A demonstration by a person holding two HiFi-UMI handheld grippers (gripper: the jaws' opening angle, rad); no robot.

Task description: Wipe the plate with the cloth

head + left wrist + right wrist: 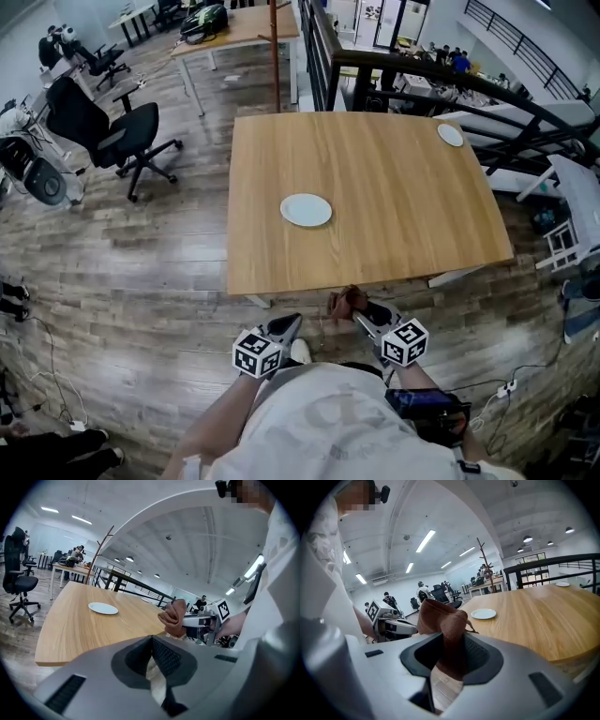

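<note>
A white plate (306,209) lies left of the middle of the wooden table (394,234); it also shows as the plate (103,608) in the left gripper view and the plate (483,614) in the right gripper view. My right gripper (361,317) hovers just off the table's near edge, shut on a bunched brown cloth (347,302). The cloth (442,618) sticks up out of the right gripper (450,644). My left gripper (289,324) is beside it, shut and empty. From the left gripper (152,640), the cloth (173,618) hangs to the right.
A second small plate (451,134) sits at the table's far right corner. A black office chair (117,136) stands on the floor to the left. A dark railing (450,80) runs behind the table, and another table (234,28) stands farther back.
</note>
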